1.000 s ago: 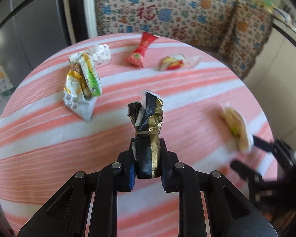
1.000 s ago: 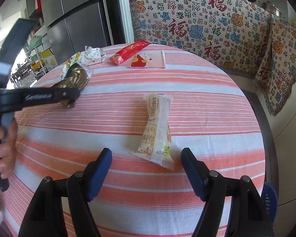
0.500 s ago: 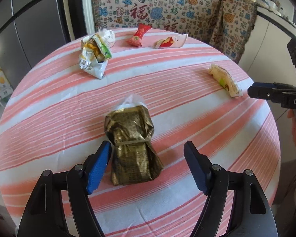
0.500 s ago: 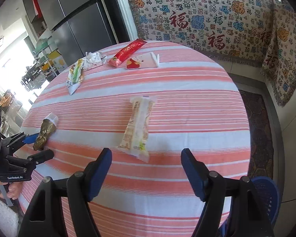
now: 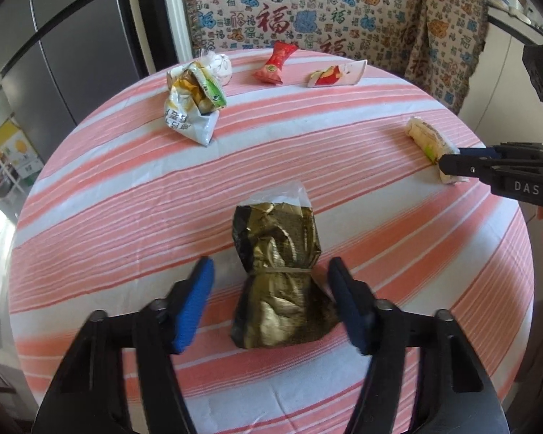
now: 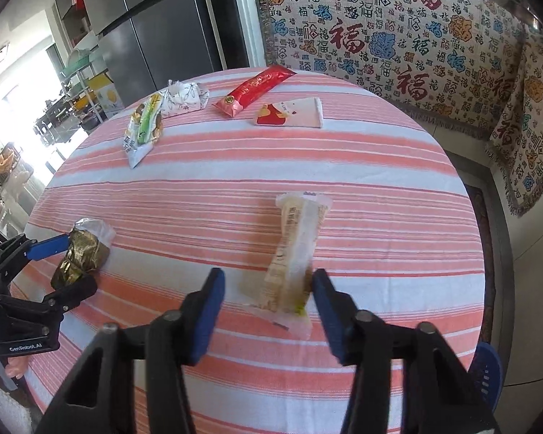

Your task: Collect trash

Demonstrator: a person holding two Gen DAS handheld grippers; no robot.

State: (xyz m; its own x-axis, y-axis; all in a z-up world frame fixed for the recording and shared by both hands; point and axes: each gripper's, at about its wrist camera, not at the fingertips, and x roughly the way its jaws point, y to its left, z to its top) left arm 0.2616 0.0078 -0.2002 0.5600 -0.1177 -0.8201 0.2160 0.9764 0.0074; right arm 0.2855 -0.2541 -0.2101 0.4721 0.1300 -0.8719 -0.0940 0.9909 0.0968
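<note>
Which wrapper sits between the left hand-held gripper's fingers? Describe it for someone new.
On the round pink-striped table, at the near edge, the left hand-held gripper straddles a crumpled gold foil bag. Alone among the wrappers, it is dark metallic and cinched by a rubber band.

On the table [image 5: 90, 188], your left gripper [image 5: 271, 289] straddles the tied foil bag [image 5: 278, 271]. The noodle packet [image 5: 192, 108] lies at eleven o'clock, the long wrapper [image 5: 429, 144] at two, between your right gripper's [image 6: 268, 289] jaws.
</note>
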